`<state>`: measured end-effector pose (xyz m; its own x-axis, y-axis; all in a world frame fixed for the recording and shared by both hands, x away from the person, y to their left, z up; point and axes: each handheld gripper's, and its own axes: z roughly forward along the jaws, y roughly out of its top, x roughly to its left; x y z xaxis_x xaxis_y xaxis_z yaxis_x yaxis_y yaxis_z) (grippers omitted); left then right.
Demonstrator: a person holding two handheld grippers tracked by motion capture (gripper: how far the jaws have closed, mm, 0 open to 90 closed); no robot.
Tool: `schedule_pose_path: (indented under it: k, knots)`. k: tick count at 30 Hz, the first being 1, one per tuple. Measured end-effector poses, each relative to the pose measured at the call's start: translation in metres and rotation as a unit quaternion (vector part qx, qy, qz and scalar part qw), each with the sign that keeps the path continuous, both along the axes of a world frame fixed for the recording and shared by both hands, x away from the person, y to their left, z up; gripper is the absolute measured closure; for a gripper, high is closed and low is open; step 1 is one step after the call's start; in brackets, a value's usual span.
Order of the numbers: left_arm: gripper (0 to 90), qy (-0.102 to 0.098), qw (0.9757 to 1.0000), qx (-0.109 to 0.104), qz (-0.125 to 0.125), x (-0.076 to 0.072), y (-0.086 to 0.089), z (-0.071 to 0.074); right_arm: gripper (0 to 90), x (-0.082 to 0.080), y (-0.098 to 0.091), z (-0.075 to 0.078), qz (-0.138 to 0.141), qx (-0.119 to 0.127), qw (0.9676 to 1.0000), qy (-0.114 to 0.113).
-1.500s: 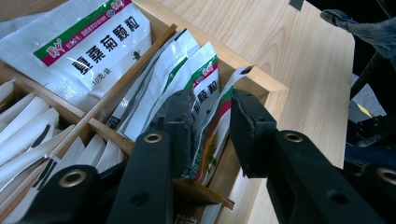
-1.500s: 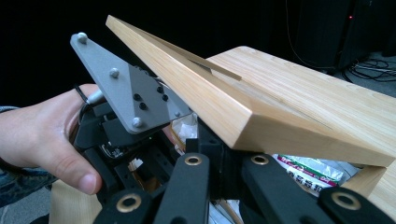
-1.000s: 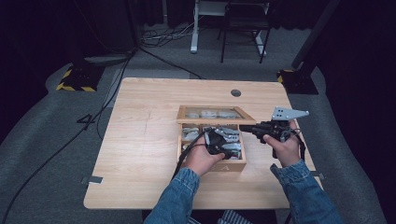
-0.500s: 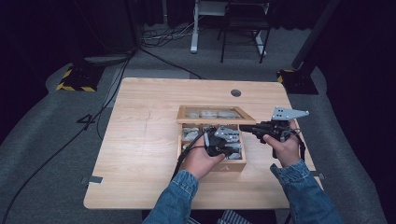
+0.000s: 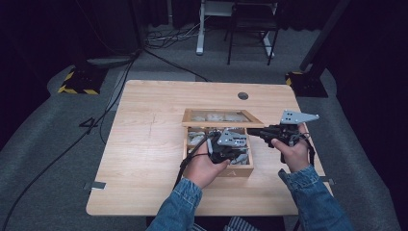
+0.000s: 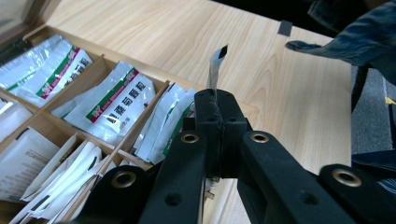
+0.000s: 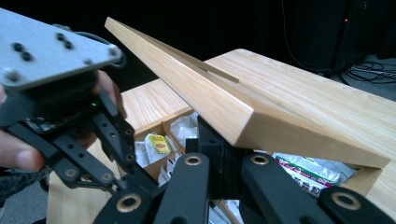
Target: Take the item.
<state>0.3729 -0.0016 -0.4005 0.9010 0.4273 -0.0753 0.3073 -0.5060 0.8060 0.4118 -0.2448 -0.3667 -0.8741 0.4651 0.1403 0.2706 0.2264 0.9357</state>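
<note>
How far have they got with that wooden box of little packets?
Done: the lid is lifted, propped up by the shut right gripper under its corner. In hand: the left gripper is clamped on one thin sachet, held above the compartments of the box. Left: probably setting that sachet down on the table and lowering the lid.

High view sits above the person's side, looking forward and down over the whole table (image 5: 154, 144). Each gripper view rides low behind its own jaws, super close. All three catch the wooden box (image 5: 219, 147) (image 6: 140, 126) (image 7: 154, 126) just ahead of the jaws.
</note>
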Motion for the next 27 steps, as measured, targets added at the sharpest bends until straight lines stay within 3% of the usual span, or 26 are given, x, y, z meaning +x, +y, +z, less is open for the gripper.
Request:
schedule_pose_path:
  k: [4, 9, 27]
  knots:
    - [89.8, -0.007, 0.9998, -0.018, 0.004, -0.004, 0.007, 0.007, 90.0, 0.0, 0.0, 0.0, 0.0, 0.001, 1.0, 0.0]
    - [89.7, -0.018, 0.9996, -0.016, 0.012, -0.006, 0.014, 0.013, 90.0, 0.0, 0.0, 0.001, 0.0, 0.001, 1.0, 0.001]
    - [89.8, -0.035, 0.9971, -0.053, 0.042, -0.02, 0.052, 0.03, 90.0, 0.001, 0.0, 0.001, 0.001, 0.001, 1.0, 0.001]
